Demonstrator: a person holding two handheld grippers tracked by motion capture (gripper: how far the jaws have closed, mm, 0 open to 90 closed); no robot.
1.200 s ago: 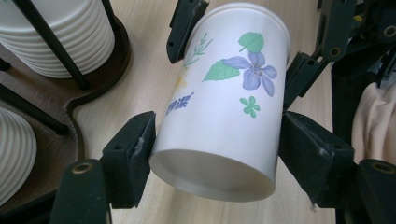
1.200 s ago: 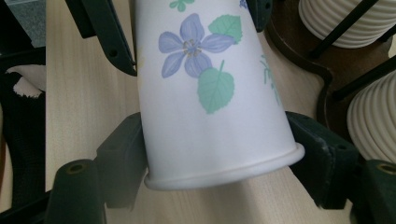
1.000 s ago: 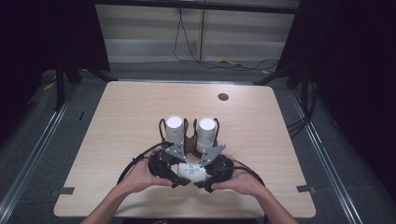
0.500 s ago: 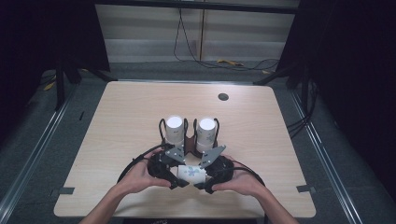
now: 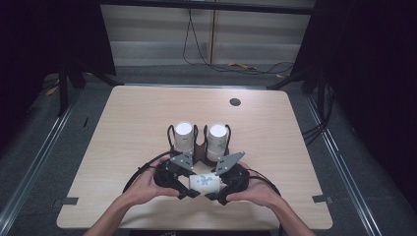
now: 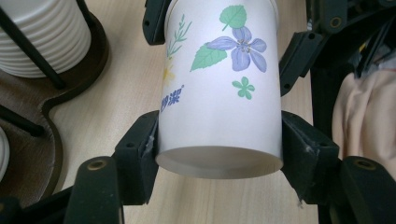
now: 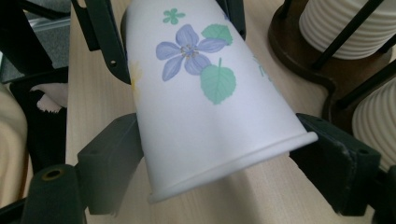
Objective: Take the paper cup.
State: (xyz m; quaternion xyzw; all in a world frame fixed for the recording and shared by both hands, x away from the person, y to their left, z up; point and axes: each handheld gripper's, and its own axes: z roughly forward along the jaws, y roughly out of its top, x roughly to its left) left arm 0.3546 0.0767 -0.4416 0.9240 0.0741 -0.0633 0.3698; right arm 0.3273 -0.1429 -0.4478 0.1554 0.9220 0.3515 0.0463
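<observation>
Low centre of the high view: my left gripper [image 5: 189, 189] and right gripper [image 5: 210, 191] both clench a flowered paper cup [image 5: 204, 182], apparently lying sideways.

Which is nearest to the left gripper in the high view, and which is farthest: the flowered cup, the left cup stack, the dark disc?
1. Flowered cup: between the left gripper's jaws.
2. Left cup stack: just beyond, mid-table.
3. Dark disc: far edge, to the right.

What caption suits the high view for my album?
Two hand-held tools grip a flowered paper cup before two cup stacks.
</observation>
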